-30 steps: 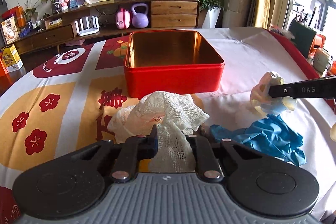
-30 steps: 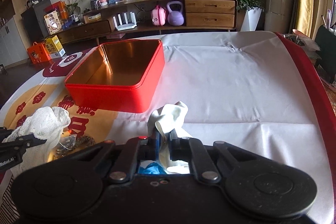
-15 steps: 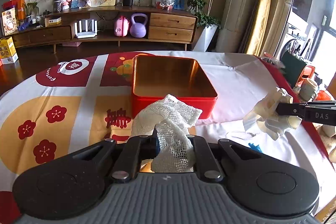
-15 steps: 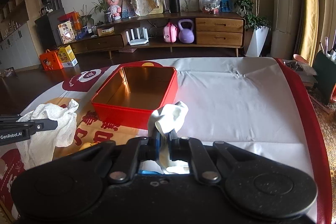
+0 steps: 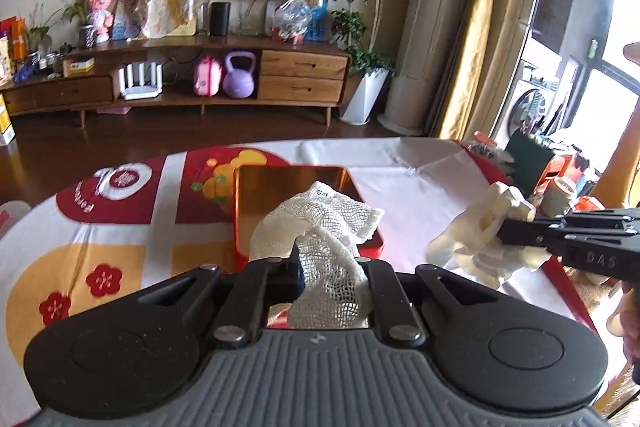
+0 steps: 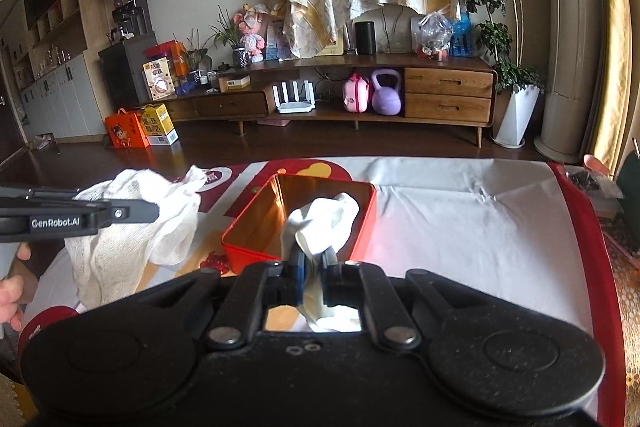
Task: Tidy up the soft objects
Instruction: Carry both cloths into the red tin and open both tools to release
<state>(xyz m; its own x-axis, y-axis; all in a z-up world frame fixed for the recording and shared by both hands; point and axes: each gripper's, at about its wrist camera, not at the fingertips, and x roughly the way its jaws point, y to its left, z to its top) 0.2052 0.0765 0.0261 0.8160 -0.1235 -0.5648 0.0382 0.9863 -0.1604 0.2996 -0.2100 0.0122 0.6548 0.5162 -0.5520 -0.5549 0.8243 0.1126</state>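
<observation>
The left gripper (image 5: 329,269) is clamped tight on a white mesh cloth (image 5: 320,227), the right gripper (image 6: 313,259) on a cream glove (image 6: 320,223), with the red tin (image 6: 248,239) ahead of both.

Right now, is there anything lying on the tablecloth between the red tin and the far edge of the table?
No. In the right wrist view, only bare tablecloth lies between the red tin and the table's far edge.
</observation>
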